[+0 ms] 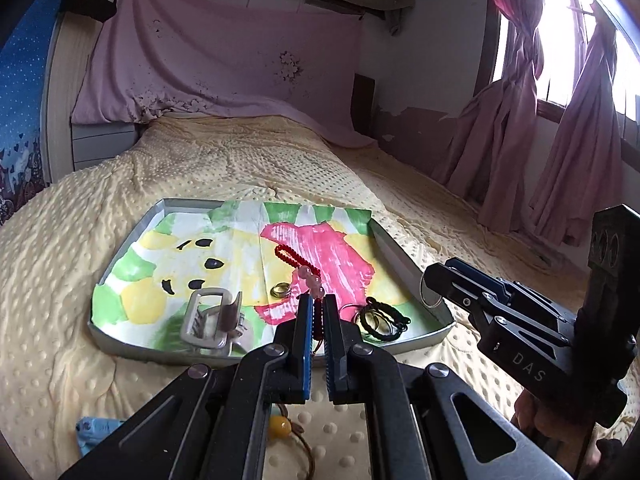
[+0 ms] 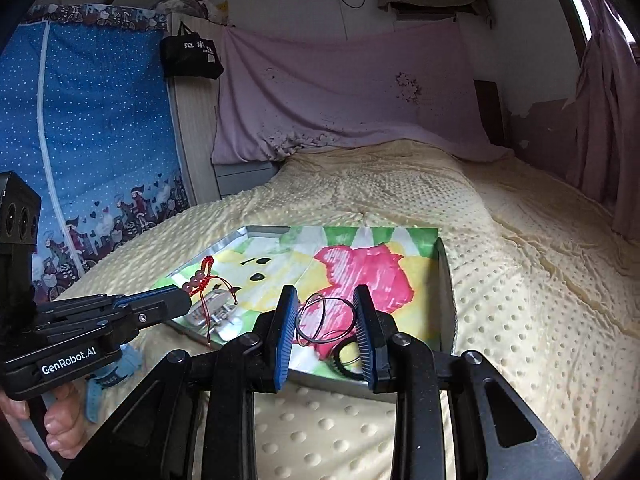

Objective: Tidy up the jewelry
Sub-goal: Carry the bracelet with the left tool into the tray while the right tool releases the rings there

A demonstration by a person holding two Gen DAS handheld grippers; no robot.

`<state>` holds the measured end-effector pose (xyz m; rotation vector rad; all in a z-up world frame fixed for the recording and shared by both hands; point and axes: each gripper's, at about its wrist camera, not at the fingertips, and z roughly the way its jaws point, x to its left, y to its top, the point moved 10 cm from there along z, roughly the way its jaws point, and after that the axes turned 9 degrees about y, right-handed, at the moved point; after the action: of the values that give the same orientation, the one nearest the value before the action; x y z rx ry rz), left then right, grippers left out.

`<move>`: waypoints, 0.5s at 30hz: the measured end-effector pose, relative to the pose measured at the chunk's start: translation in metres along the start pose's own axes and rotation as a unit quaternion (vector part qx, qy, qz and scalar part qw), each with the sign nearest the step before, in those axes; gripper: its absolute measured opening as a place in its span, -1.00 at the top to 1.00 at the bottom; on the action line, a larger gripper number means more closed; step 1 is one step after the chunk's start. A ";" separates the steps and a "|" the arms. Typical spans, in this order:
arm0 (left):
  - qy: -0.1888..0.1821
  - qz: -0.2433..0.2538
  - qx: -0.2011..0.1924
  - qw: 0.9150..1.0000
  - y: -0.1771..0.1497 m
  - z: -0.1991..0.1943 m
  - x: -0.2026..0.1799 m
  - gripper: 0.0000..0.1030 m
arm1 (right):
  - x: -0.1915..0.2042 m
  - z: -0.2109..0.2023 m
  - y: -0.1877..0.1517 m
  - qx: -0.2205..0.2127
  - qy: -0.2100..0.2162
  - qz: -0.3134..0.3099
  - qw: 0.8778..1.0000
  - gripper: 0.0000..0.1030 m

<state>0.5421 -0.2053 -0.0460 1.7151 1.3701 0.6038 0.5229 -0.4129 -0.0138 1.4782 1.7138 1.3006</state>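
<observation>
On the bed, a metal tray lined with a painted paper sheet holds the jewelry. We have both tongs loaded at once.

Left tongs: clamped fully shut on a red cord bracelet with pink beads; the loop stands out ahead of the tips over the tray, and thin tail cords dangle below.
Right tongs: partly closed on thin clear rings, probably two hoops nested, though they're too faint to be sure. The pads look to be touching the outer edges.

Still lying in the tray: a beige hair claw, a gold ring and a black cord bracelet over another ring at the near right corner.

To do this step well:
- keep the two hands apart so the red tail cords don't snag the hoops
- carry the hoops level; the grip is edge-on and light, so a tilt could let them slip
- set each piece down on bare paper, clear of the claw and the black cord, low before releasing
- release one hand at a time
</observation>
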 end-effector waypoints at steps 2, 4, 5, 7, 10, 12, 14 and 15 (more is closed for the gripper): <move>-0.001 -0.002 0.009 1.000 -0.002 0.013 -0.001 0.90 | -0.009 0.009 -0.001 0.006 -0.009 0.003 1.000 0.50; -0.001 -0.001 0.018 1.000 -0.005 0.024 -0.002 0.90 | -0.018 0.018 -0.006 0.014 -0.016 0.012 1.000 0.50; 0.001 0.000 0.023 1.000 -0.007 0.029 -0.002 0.90 | -0.023 0.023 -0.010 0.020 -0.020 0.018 0.999 0.50; 0.002 0.002 0.033 0.999 -0.012 0.036 -0.003 0.90 | -0.030 0.030 -0.018 0.030 -0.027 0.026 0.999 0.50; 0.005 0.004 0.047 0.999 -0.017 0.045 -0.004 0.90 | -0.036 0.039 -0.027 0.042 -0.028 0.037 0.998 0.50; 0.007 0.008 0.058 0.998 -0.021 0.050 -0.005 0.90 | -0.039 0.044 -0.031 0.050 -0.030 0.043 0.997 0.50; 0.009 0.010 0.070 0.997 -0.024 0.054 -0.006 0.90 | -0.043 0.049 -0.035 0.060 -0.033 0.047 0.997 0.50; 0.010 0.010 0.076 0.997 -0.026 0.056 -0.006 0.90 | -0.044 0.050 -0.037 0.063 -0.033 0.048 0.996 0.50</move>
<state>0.5705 -0.2273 -0.0966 1.8508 1.4457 0.5401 0.5616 -0.4357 -0.0754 1.6751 1.7271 1.1966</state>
